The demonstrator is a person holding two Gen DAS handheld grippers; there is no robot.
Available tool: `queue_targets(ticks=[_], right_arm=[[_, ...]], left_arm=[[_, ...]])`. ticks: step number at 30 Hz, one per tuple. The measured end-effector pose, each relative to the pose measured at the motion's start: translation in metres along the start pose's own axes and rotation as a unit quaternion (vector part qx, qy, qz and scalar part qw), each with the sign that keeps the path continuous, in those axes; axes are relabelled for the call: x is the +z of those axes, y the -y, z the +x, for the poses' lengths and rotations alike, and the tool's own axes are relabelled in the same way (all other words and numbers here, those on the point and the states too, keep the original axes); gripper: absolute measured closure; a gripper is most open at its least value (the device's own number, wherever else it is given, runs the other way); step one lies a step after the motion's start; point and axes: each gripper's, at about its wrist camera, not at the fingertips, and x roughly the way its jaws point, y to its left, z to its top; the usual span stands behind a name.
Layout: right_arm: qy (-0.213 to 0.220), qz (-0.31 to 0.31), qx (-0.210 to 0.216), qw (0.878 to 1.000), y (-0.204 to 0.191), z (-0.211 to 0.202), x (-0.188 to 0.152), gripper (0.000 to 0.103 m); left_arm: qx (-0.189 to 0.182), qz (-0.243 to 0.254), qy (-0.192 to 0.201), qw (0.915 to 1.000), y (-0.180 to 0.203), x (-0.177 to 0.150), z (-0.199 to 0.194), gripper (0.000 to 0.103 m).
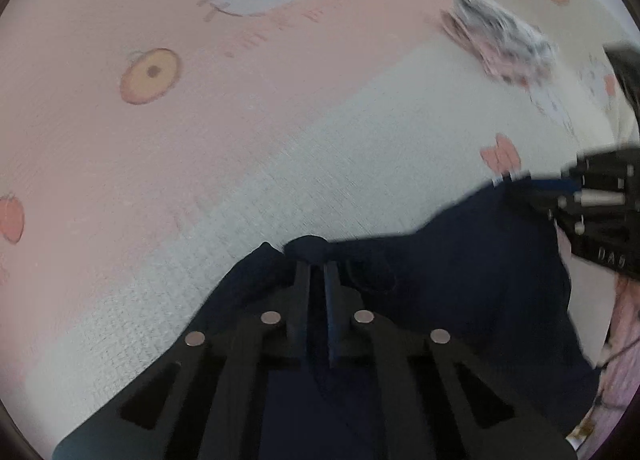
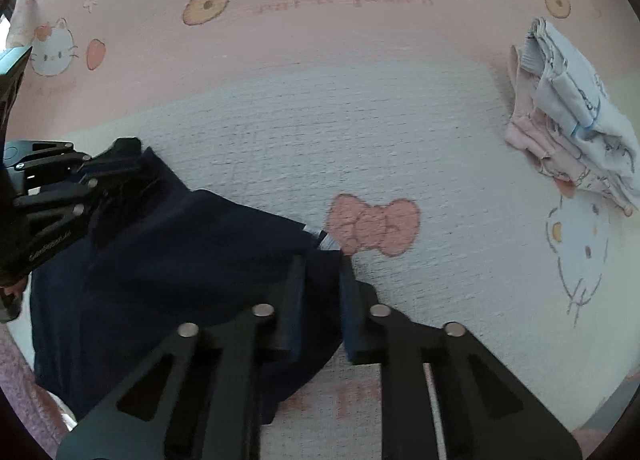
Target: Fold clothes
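Both grippers, left gripper (image 1: 317, 266) and right gripper (image 2: 322, 260), pinch the navy garment's (image 2: 192, 252) edge on the bed sheet (image 2: 320, 119); folded clothes (image 2: 576, 119) lie nearby.

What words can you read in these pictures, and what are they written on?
"DAS": white letters on the black body of the right gripper, cut off at the edge.
Pink writing on the cartoon-cat bedsheet: upside down and too blurred to read.
White print on the left gripper body: too small to read.
Pink letters on the sheet under the navy garment: partly covered, unreadable.
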Motion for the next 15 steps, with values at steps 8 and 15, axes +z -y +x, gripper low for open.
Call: queue_targets(ticks=[8, 15], right_arm=[[0.053, 0.044, 0.035, 0.997, 0.028, -0.009, 0.033, 0.094], [0.027, 0.105, 0.017, 0.994, 0.044, 0.025, 0.043, 0.089]], left_arm=[[-0.022, -0.126, 0.019, 0.9917, -0.047, 0.002, -0.007, 0.097], [-0.035, -0.193, -0.003, 0.9805, -0.059, 0.012, 0.012, 0.092]])
